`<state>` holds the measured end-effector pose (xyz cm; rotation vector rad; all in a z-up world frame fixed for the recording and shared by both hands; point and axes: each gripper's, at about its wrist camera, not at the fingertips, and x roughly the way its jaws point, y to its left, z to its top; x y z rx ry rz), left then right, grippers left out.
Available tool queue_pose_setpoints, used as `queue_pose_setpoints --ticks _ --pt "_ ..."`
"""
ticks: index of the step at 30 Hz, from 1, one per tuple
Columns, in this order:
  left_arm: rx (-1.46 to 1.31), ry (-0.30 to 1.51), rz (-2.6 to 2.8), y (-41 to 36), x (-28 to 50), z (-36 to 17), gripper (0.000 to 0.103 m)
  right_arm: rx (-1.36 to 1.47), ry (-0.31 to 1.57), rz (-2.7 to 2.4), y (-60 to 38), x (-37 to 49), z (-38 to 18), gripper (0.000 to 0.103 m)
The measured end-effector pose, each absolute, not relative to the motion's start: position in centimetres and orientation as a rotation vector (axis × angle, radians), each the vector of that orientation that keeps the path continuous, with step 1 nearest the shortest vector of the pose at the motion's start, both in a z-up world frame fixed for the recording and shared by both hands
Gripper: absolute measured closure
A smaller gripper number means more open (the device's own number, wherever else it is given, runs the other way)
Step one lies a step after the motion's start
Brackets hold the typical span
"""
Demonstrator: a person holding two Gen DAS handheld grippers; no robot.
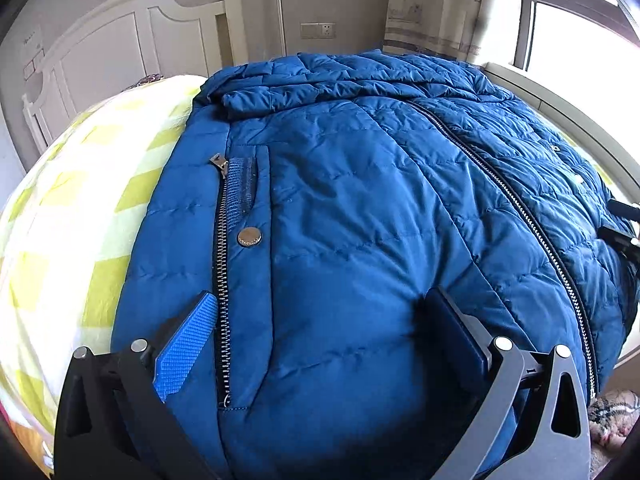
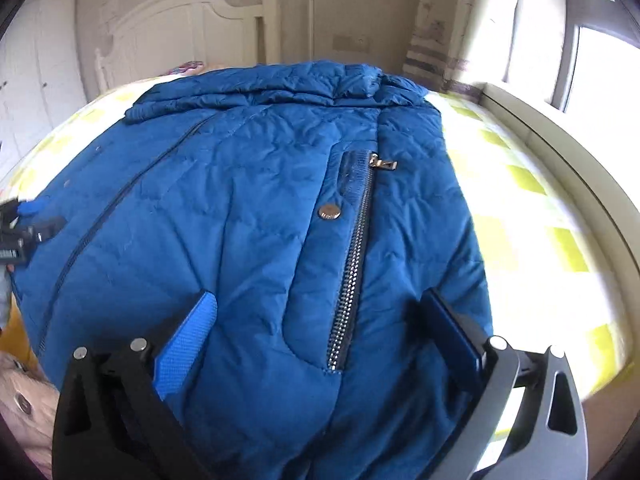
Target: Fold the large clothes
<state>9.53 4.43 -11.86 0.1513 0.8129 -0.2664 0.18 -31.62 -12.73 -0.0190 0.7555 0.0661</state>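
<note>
I hold my left claw [image 1: 320, 332] and right claw [image 2: 320, 328] spread wide, grasping nothing, both over the hem end of 1 blue padded jacket [image 1: 360, 208] that lies front-up on the checked bedspread [image 1: 80, 208], collar far ahead of me. I judge the fold not yet begun: next, each claw must drop and pinch a hem corner. I count 2 pocket zippers, 1 just inside my left claw's left finger [image 1: 222, 264], 1 between my right claw's fingers [image 2: 352, 272], and 1 centre zipper [image 1: 520, 200].
</note>
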Motion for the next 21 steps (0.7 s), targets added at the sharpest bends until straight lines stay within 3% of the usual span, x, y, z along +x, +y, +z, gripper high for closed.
queue_pose_setpoints --ticks 3,7,13,16,19,21 --pt "0.151 0.809 -0.267 4.5 9.5 -11.9 0.004 0.006 0.67 0.01 -32.3 -0.8 -11.7 0.003" --pt "0.151 0.805 -0.267 4.5 9.5 -11.9 0.004 0.058 0.697 0.024 -34.2 0.2 -14.2 0.002" --pt "0.103 0.803 -0.274 4.2 7.9 -10.8 0.004 0.06 0.777 -0.008 -33.7 0.7 -13.0 0.003" --pt "0.192 0.741 -0.349 2.4 5.5 -10.4 0.004 0.108 0.686 0.075 -32.6 -1.4 -11.7 0.002" --pt "0.266 0.75 -0.334 1.3 5.2 -11.7 0.004 0.007 0.729 0.104 -30.0 -1.4 -14.1 0.002" --pt "0.242 0.763 -0.353 1.7 5.5 -11.6 0.004 -0.02 0.65 0.079 -29.6 -2.3 -14.7 0.002"
